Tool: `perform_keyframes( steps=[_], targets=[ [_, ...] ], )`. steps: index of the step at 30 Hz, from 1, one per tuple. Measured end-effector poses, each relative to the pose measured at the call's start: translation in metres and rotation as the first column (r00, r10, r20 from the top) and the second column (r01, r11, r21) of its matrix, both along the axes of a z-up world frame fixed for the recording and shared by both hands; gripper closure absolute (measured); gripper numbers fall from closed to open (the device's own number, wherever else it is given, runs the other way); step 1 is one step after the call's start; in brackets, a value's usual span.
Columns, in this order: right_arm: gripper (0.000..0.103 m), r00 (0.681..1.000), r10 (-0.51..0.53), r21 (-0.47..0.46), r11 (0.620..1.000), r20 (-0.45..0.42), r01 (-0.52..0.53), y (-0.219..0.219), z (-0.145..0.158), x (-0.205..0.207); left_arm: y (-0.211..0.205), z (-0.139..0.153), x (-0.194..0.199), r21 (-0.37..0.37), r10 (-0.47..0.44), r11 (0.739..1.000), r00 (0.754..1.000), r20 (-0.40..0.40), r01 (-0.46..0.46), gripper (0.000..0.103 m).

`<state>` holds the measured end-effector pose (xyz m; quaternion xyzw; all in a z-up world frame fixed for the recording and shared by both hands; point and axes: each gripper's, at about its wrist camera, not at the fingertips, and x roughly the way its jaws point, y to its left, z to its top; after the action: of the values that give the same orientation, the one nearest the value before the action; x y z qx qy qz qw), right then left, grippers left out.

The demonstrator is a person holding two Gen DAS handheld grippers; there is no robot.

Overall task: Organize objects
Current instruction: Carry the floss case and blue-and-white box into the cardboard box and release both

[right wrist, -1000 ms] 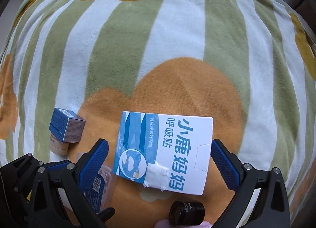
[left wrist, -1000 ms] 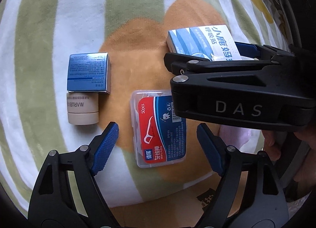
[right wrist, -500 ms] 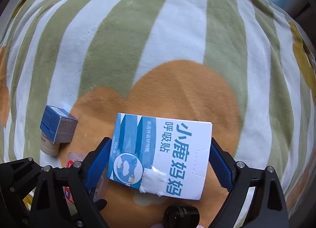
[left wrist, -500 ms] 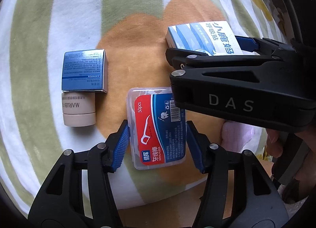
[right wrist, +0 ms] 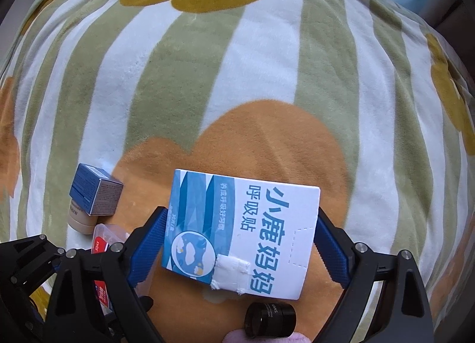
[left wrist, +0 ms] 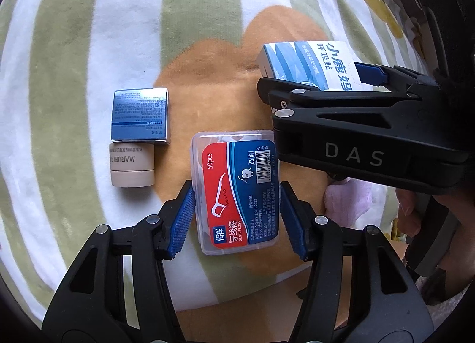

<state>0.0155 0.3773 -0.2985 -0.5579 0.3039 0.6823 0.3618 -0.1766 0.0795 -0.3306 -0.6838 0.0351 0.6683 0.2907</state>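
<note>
On the striped blanket, left gripper pinches floss case, right gripper clamps white box; lift both straight up, level.

You had bright, soft daylight in both views; the striped blanket was evenly lit, with only faint shadows under things. The floss box caught a mild sheen on its clear lid, though its print stayed sharp. Around the blanket, the fisheye bent the stripes outward and the corners fell to black. Your left tool sat dark and slightly soft below the floss box.
</note>
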Motion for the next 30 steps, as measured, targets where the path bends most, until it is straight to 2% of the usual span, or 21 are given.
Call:
perform_keyframes(
  steps=[11,12,15,17,21,30],
  targets=[
    [0.012,0.999,-0.041,0.052,0.998,-0.031,0.043,-0.011,0.035,0.023,0.007,0.035,-0.001,0.018,-0.01,1.0,0.999,-0.048,0.011,0.051],
    [0.012,0.998,-0.043,0.056,0.997,-0.036,0.045,-0.016,0.033,0.02,0.008,0.041,-0.001,0.019,-0.009,1.0,0.999,-0.053,0.01,0.051],
    [0.012,0.997,-0.053,0.066,0.996,-0.05,0.056,-0.023,0.053,0.006,0.008,0.055,0.0,0.023,-0.008,1.0,0.997,-0.071,0.01,0.051],
    [0.012,0.997,-0.058,0.076,0.995,-0.057,0.062,-0.029,0.066,0.0,-0.002,0.07,0.004,0.026,-0.011,1.0,0.996,-0.089,0.013,0.051],
    [0.012,0.995,-0.065,0.094,0.993,-0.076,0.072,-0.022,0.089,-0.013,-0.051,0.105,0.019,0.034,-0.017,0.999,0.992,-0.127,0.022,0.051],
    [0.012,0.988,-0.084,0.114,0.989,-0.131,0.1,-0.059,0.146,0.008,-0.069,0.155,0.057,0.042,-0.013,0.999,0.984,-0.178,0.021,0.051]
  ],
)
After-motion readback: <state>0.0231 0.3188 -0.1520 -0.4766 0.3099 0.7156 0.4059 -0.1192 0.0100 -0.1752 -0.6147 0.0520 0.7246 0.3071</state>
